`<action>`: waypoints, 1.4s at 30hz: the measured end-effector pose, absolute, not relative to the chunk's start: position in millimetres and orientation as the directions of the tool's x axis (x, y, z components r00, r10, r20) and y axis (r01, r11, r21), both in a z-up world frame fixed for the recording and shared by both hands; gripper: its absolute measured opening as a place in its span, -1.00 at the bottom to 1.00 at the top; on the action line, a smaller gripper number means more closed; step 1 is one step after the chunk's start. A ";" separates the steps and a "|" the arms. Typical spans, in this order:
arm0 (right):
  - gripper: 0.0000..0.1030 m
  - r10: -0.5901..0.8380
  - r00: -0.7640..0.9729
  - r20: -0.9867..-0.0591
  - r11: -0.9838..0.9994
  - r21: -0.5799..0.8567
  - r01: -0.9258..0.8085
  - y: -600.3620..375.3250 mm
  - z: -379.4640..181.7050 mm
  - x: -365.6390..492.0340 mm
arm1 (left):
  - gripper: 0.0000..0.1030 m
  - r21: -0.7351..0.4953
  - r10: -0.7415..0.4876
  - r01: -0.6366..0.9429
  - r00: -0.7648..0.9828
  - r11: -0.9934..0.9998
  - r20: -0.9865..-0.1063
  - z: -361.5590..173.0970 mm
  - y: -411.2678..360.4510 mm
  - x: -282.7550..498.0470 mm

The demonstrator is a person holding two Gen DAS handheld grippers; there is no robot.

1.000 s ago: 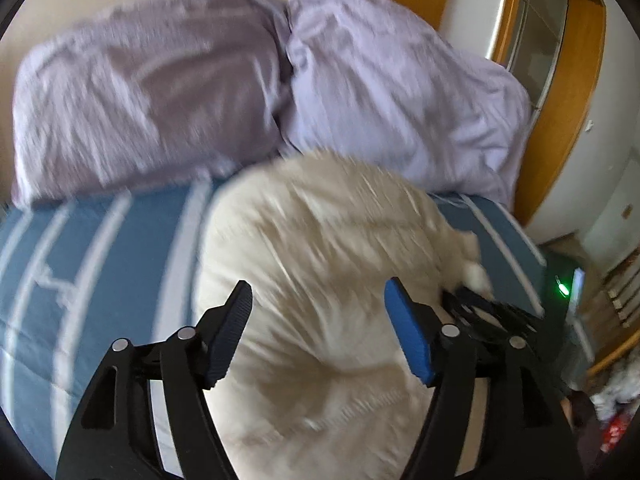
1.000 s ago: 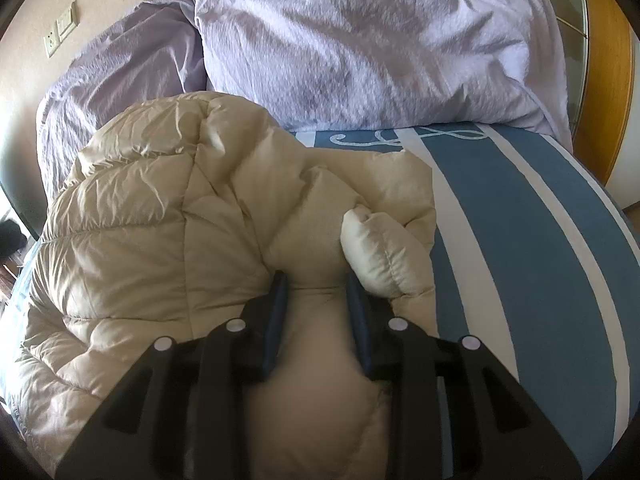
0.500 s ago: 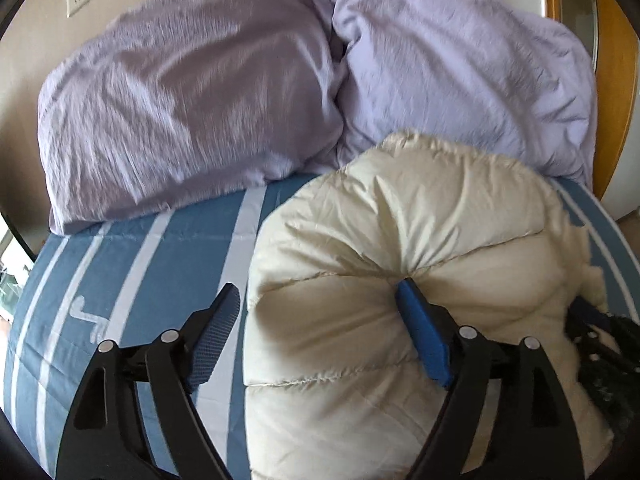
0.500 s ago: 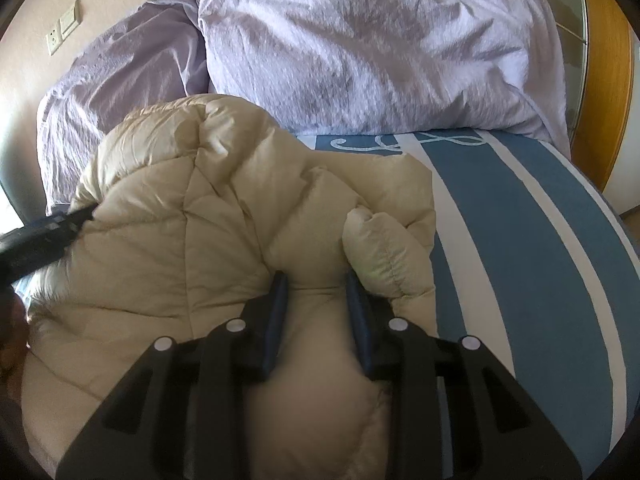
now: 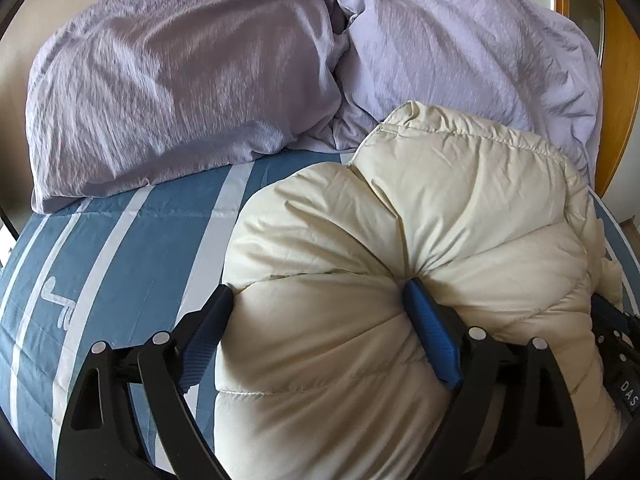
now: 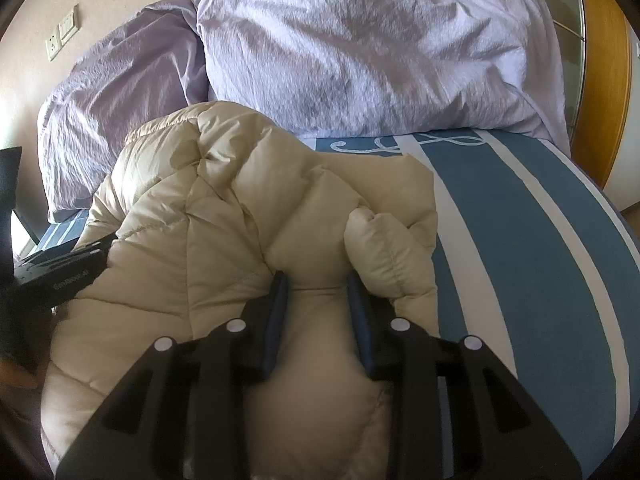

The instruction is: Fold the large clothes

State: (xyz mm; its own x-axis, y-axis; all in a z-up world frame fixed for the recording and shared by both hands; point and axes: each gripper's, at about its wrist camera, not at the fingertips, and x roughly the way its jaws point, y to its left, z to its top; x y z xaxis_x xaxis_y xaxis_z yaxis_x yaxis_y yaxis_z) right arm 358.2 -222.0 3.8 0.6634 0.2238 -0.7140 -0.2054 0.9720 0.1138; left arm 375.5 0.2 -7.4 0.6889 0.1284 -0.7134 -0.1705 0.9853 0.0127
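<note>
One cream puffer jacket (image 5: 400, 264). Two lilac pillows: one at the left (image 5: 176, 80), one at the right (image 5: 460, 44). One blue bedspread (image 5: 120, 264) with white stripes. Two grippers: left (image 5: 316, 300), right (image 6: 316, 280). Two wall plates (image 6: 64, 36), one a socket, one a switch.

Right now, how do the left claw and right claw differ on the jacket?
The left claw stands wide and is opening, a fat bulge of the cream jacket between its jaws; the right claw is narrow, pinching a fold. The left sits by the jacket's edge beside bare bedspread; the right is over the jacket's middle. Both point down at it.
</note>
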 end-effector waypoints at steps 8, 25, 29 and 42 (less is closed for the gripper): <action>-0.37 0.221 0.670 -0.708 0.973 0.112 -0.203 -222.2 4.5 356.8 | 0.78 0.090 0.193 -0.184 0.685 0.979 -0.703 -9.3 -8.7 377.4; 0.19 0.205 0.701 -0.683 0.979 0.140 -0.151 -205.8 63.4 352.2 | 0.80 0.090 0.197 -0.189 0.680 0.978 -0.706 -12.3 -9.2 376.6; 0.18 0.120 0.692 -0.712 0.991 0.044 -0.127 -200.4 42.7 361.4 | 0.81 0.077 0.188 -0.191 0.681 0.979 -0.707 -12.8 -8.4 376.6; 0.20 0.156 0.682 -0.715 0.985 0.057 -0.165 -206.0 9.2 370.6 | 0.81 0.047 0.172 -0.199 0.679 0.979 -0.713 -15.0 -5.3 380.5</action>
State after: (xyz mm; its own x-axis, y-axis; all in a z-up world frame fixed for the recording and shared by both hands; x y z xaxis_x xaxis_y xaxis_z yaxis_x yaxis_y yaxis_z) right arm 370.6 -206.0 9.2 0.6817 0.1556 -0.7149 -0.1646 0.9847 0.0574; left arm 380.5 -5.3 -15.0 0.6793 0.1718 -0.7135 -0.1987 0.9790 0.0465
